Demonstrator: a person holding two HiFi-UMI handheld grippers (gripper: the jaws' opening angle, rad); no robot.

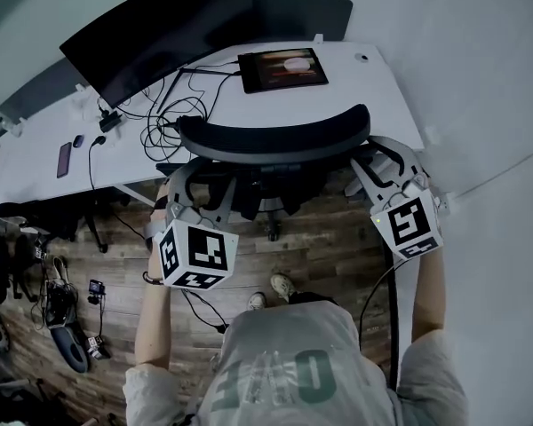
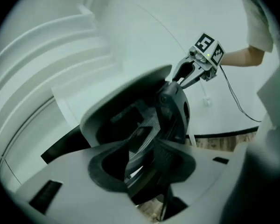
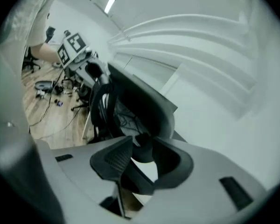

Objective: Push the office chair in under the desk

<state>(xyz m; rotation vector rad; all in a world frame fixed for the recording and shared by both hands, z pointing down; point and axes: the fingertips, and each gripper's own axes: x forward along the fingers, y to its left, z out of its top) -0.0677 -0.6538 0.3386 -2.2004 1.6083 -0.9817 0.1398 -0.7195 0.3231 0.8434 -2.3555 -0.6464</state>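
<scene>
Left gripper point(image 2: 142, 158): clenched on the side rim of the office chair point(image 1: 275, 140) backrest, dark frame and mesh filling the gap between its pads. Right gripper point(image 3: 142, 154): same on the opposite rim, dark edge caught between its ribbed pads, a sliver of white showing below.

Writing: marker cubes point(image 1: 195, 256) carry black-and-white square codes only, no words. Person's shirt point(image 1: 284, 371) has big green letters, roughly "OE", folded, not sure. Tablet point(image 1: 282, 69) screen is lit with a reddish picture, no legible text. No brand readable on the monitor point(image 1: 160, 29).

Chair stands on the wood floor point(image 1: 320, 247) at the front edge of the white desk point(image 1: 377, 87), backrest top overlapping that edge from above; cannot tell how far the seat is under.

Only the head view shows the desktop: monitor, tablet, tangled cables point(image 1: 173, 118), phone point(image 1: 64, 158). Only the left gripper view shows the right gripper from across the backrest, with a bare forearm behind it. Only the right gripper view shows a ceiling light strip point(image 3: 109, 4) and clutter on the floor behind the left gripper.
</scene>
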